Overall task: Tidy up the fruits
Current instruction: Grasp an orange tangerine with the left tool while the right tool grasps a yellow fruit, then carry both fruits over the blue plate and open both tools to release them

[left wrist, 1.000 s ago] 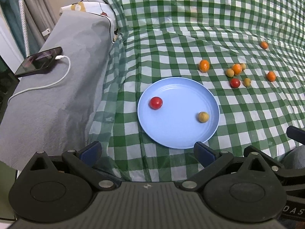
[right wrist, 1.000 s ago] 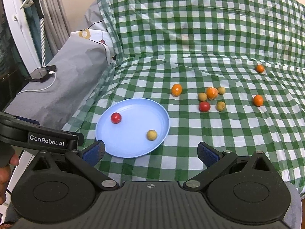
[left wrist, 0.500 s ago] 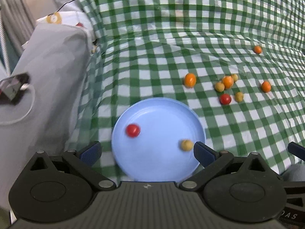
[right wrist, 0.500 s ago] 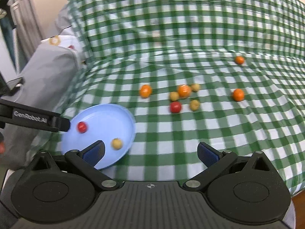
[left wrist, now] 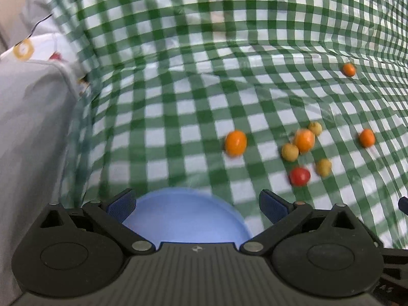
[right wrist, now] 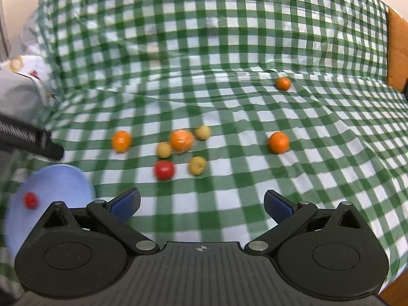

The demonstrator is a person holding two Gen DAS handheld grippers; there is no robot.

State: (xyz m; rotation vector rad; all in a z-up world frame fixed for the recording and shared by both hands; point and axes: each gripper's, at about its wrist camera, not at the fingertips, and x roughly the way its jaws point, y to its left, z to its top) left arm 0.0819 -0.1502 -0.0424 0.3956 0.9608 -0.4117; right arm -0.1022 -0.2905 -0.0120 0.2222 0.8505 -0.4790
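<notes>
This looks like a room in a home, most likely a living room. A green-and-white checked plastic cloth (right wrist: 229,51) is draped over soft furniture with a seat and a backrest, like a sofa. A grey cover (left wrist: 28,117) lies over the part beside it, with a white patterned cushion (left wrist: 43,48) behind. An orange cushion (right wrist: 396,51) sits at the far right. Small fruits (right wrist: 181,140) and a blue plate (right wrist: 58,186) lie on the cloth.
</notes>
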